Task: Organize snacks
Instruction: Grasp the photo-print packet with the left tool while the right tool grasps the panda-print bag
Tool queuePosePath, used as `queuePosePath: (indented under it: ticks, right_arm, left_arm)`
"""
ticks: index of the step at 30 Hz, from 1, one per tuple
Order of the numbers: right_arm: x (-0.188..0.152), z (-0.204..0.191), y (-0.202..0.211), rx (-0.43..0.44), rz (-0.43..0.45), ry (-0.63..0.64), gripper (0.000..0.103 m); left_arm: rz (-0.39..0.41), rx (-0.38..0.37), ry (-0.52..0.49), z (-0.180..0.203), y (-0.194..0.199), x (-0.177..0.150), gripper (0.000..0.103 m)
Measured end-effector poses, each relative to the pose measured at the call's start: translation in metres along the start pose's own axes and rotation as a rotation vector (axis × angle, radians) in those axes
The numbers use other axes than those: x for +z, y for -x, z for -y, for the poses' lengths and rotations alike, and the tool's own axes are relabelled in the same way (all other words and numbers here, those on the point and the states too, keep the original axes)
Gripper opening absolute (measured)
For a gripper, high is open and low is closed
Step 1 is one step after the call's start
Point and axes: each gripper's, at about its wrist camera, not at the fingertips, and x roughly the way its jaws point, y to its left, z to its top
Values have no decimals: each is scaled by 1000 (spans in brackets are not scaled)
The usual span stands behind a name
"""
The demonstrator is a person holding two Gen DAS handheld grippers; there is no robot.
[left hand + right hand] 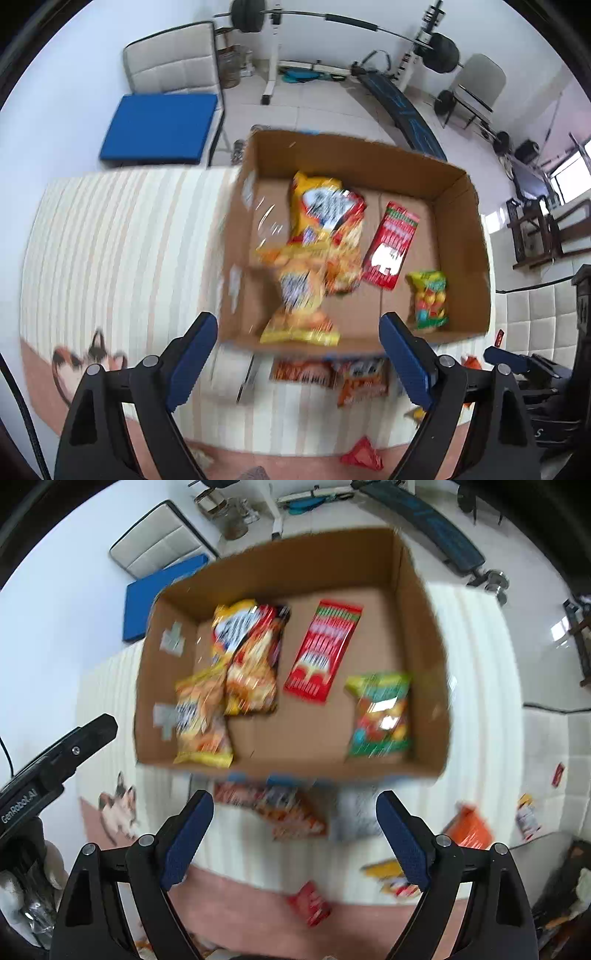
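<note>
I count 1 cardboard box (417, 635). Inside it: 3 yellow-orange chip bags (207, 720), 1 flat red packet (323, 651) and 1 green-and-yellow candy bag (380, 716). On the striped cloth (110, 240) outside lie maybe 6 more snack packets (291, 812), too blurred to count surely.

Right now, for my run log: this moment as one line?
left claw: open, empty | right claw: open, empty | box: holds snack bags | red packet: flat in box | loose snacks on bed
</note>
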Motion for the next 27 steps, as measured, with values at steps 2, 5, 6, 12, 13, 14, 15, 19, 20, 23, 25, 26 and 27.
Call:
queuePosePath:
  ticks: [2, 5, 6, 12, 13, 14, 15, 19, 20, 23, 25, 26, 27]
  right_arm:
    - [-16, -5, -9, -1, -10, 13, 92]
    - [-35, -14, -34, -7, -34, 32, 92]
    - [-39, -16, -43, -5, -42, 38, 92]
    - [-48, -27, -99, -80, -71, 68, 92]
    - [-47, -28, -106, -94, -77, 71, 92]
    - [-47, -28, -114, -107, -83, 72, 92]
    - [-46, -28, -122, -122, -89, 73, 92]
    - [-46, -28, -142, -160, -106, 64, 92]
    - [-45, -28, -145, -166, -108, 63, 92]
    - [-45, -29, -154, -185, -117, 66, 92]
    - [-45, -30, -160, -194, -124, 65, 92]
    - [-44, -31, -162, -198, -127, 65, 92]
    - [-44, -32, -164, -204, -128, 68, 92]
  left_arm:
    - [-7, 14, 41, -17, 1, -26, 90]
    - [-35, 63, 123, -47, -7, -65, 90]
    - [-47, 77, 149, -57, -11, -75, 90]
    - [-186, 84, 372, -126, -56, -141, 90]
    - [-202, 82, 404, -133, -61, -150, 90]
    - [-225, 75, 451, -146, -69, -161, 90]
    - [-242, 62, 483, -155, -75, -169, 90]
    - [-308, 28, 581, -177, -98, -201, 90]
    - [-326, 26, 598, -181, -104, -207, 90]
    - [-354, 16, 625, -187, -116, -222, 90]
    - [-377, 21, 632, -189, -122, -231, 90]
    - [-385, 18, 644, -189, -124, -237, 90]
    - [-385, 16, 648, -189, -125, -241, 90]
